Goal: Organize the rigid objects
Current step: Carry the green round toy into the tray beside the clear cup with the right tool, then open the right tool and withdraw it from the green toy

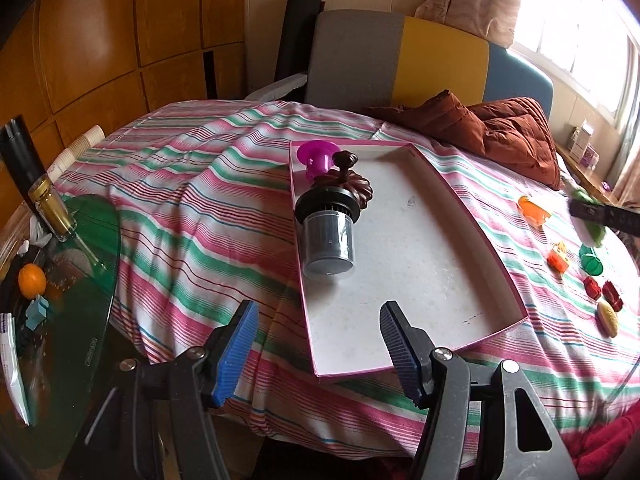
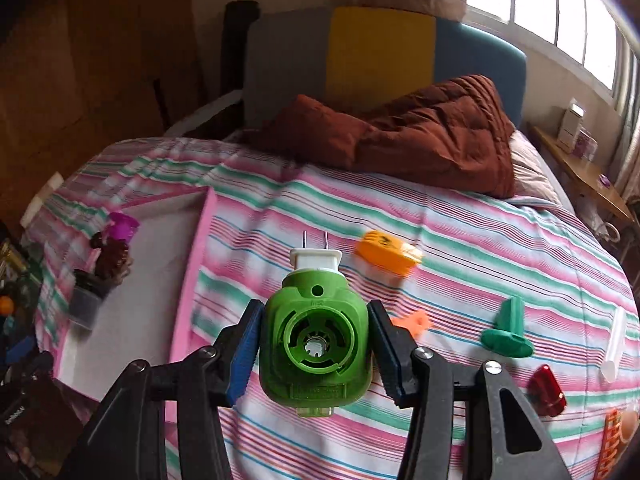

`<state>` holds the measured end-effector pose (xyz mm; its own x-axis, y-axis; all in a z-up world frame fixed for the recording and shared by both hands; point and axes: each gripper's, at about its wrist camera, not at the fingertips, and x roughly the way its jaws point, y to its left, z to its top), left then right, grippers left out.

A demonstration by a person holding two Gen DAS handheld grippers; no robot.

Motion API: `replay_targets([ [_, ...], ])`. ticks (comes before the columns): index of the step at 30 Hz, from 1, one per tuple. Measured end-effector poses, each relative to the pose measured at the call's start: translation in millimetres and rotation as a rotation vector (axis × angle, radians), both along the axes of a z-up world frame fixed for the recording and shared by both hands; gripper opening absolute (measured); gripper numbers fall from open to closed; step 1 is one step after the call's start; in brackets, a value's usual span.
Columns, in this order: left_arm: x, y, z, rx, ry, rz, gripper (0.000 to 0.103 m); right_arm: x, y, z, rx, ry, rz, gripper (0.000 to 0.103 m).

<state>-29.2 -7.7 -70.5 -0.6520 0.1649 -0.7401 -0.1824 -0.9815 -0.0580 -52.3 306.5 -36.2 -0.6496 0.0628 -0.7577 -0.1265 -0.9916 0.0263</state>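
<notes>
My right gripper (image 2: 314,344) is shut on a green plug-in device (image 2: 314,340) with a white two-pin plug, held above the striped bedspread. It also shows at the far right of the left wrist view (image 1: 592,216). My left gripper (image 1: 316,344) is open and empty over the near end of a pink-rimmed white tray (image 1: 420,240). In the tray's far left corner lie a grey cylinder (image 1: 328,236), a brown lid-like piece (image 1: 348,184) and a magenta piece (image 1: 316,156). The tray (image 2: 140,280) lies left of the right gripper.
On the spread right of the tray lie an orange box (image 2: 388,256), a green funnel-like piece (image 2: 508,328), a red piece (image 2: 548,392) and a white tube (image 2: 614,344). A brown quilt (image 2: 420,136) lies at the bed's head. A glass side table (image 1: 60,280) with a bottle and an orange stands left.
</notes>
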Motion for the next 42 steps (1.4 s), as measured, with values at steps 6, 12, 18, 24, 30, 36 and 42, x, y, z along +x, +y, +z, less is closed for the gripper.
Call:
replay_targets([
  [6, -2, -6, 0, 0.004, 0.000, 0.014, 0.064, -41, -80, -6, -0.057, -0.017, 0.186, 0.052],
  [12, -6, -11, -2, 0.000, 0.001, 0.029, 0.064, -94, -131, -28, -0.029, -0.087, 0.265, 0.052],
  [18, -11, -15, -5, 0.001, -0.013, 0.039, 0.064, -134, -157, -48, 0.028, -0.142, 0.281, 0.052],
  [24, -14, -17, -6, -0.004, -0.023, 0.046, 0.064, -159, -158, -59, 0.017, -0.166, 0.242, 0.052],
  [30, -14, -16, -5, -0.009, -0.019, 0.046, 0.064, -162, -149, -65, -0.055, -0.194, 0.237, 0.055],
  [36, -11, -14, -4, -0.011, -0.019, 0.041, 0.064, -144, -141, -56, -0.094, -0.148, 0.226, 0.061],
  [42, -6, -10, 0, -0.010, -0.002, 0.028, 0.064, -114, -129, -41, -0.133, -0.091, 0.211, 0.061],
])
